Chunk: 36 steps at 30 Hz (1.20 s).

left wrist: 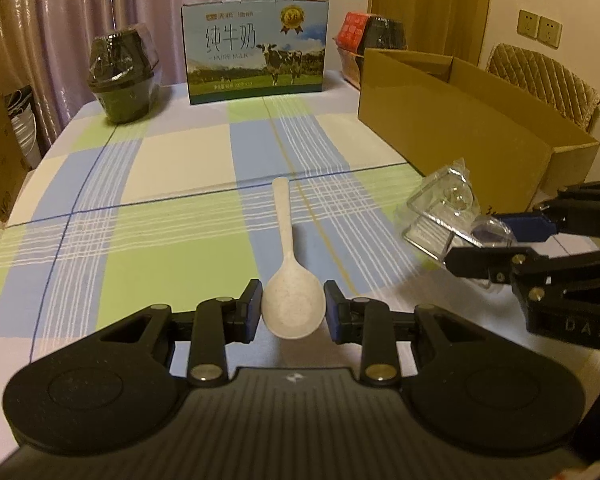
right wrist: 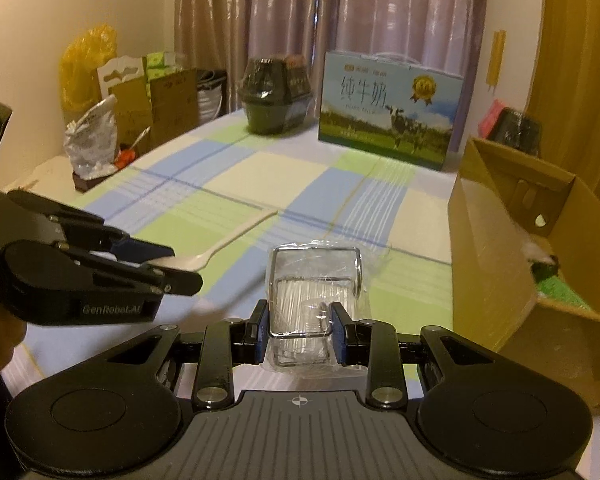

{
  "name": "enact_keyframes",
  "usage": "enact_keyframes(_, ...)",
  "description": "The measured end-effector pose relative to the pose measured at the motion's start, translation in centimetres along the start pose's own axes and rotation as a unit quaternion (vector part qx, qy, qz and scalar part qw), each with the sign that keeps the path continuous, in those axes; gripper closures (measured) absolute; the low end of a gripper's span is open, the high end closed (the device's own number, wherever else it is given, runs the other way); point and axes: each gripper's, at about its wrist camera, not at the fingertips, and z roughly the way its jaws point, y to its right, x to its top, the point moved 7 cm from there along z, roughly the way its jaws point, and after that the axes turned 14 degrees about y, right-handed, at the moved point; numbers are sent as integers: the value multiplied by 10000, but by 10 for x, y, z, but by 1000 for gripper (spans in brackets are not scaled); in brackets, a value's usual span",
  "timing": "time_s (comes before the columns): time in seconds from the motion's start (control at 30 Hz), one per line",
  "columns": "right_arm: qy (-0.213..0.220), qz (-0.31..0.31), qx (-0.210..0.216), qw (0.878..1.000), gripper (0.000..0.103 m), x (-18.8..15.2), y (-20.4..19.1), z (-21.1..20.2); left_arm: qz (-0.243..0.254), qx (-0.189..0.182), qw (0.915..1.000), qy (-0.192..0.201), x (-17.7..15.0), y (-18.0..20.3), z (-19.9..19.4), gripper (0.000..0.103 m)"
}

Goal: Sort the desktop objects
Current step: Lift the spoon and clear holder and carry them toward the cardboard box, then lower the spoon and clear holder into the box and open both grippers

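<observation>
Spoon point(left wrist: 293, 309), clamped by its bowl in the left gripper point(left wrist: 292, 312), and bagged wire rack point(right wrist: 306, 308), clamped in the right gripper point(right wrist: 300, 332), are held above the table point(left wrist: 180, 168); carrying to the open box point(left wrist: 460, 120) is judged next.

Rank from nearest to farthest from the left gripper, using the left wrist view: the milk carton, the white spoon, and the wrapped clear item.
1. White spoon: its bowl sits between the left gripper fingers.
2. Wrapped clear item: off to the right, held in the right gripper.
3. Milk carton: standing at the table's far edge, straight ahead.
</observation>
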Motion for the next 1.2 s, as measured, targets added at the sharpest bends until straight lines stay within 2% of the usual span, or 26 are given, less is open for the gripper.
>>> enact_keyframes(0.27,327,42,-106,9994,75,27,3,-24,-24,24,9999,160,22,10,-18,76)
enact_keyframes(0.53,759,3,-374,9964,75,59,23,-50,138,-115,9992,362,52,34,-30,76)
enact_keyframes(0.83,1045,81,-949,9900,75,81,84,-76,261,-451,9970,575,89,78,-25,76)
enact_keyframes(1.2,1006,256,-1505,9832,75,73,171,-87,366,-965,9922,696,133,155,3,76)
